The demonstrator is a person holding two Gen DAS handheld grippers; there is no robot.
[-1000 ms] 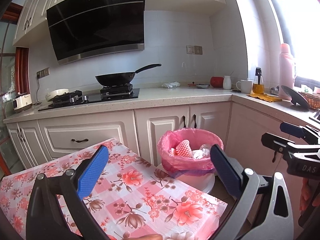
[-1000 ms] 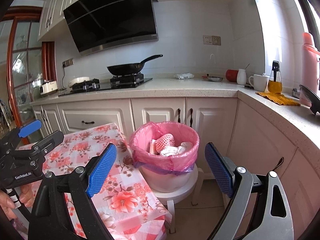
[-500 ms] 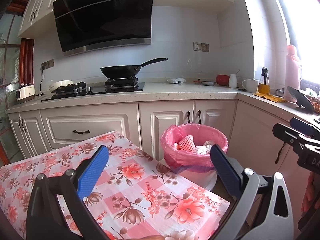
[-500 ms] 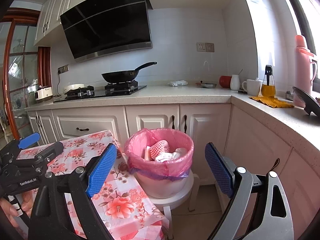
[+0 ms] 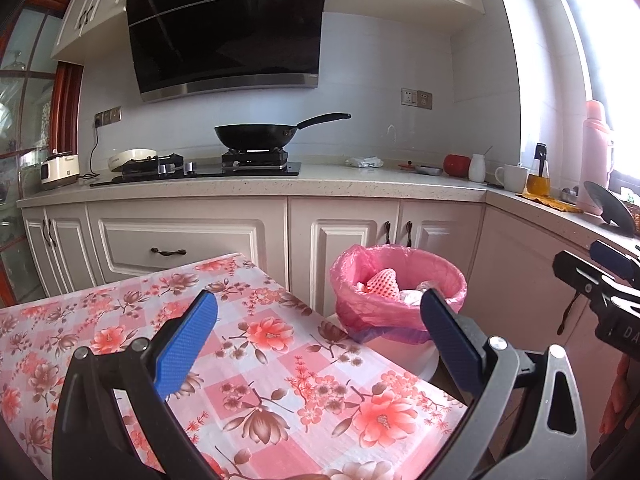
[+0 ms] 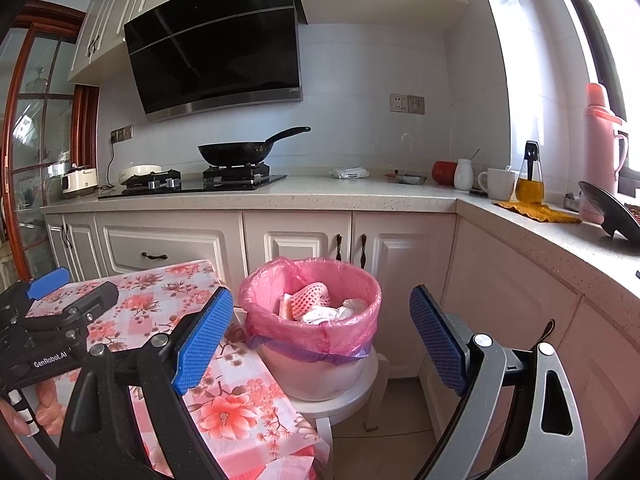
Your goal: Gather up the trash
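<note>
1. Two pairs of tongs point toward the bin (image 6: 312, 320), the landmark for everything below; both are spread wide and grasp nothing.
2. Left tongs (image 5: 318, 334) hang over the flowered bench (image 5: 260, 360), which stands just left of the bin, with the right finger overlapping the bin's near rim in the picture.
3. Right tongs (image 6: 322, 322) frame the bin between their blue pads (image 6: 204, 336) and hang apart from it.
4. Inside the bin, a pink bag (image 6: 340, 332) lines the rim, and the trash lies within: a pink foam net (image 6: 308, 300) toward the left and crumpled white paper (image 6: 332, 314) beside it.
5. Only the right wrist view shows the white stool (image 6: 340, 400) under the bin, the floor around its legs, and the bench cloth hanging down at the corner nearest the bin.
6. Only the left wrist view shows the broad bare top of the bench; in that view the stool is mostly hidden behind the right finger.
7. Each view catches the other tongs at its edge: the right pair (image 5: 600, 280) far right of the bin, the left pair (image 6: 52, 312) far left, with a hand (image 6: 36, 412) on its grip.
8. Behind the bin run white cupboards, and a black wok (image 6: 236, 152) sits on the stove above and to the left.
</note>
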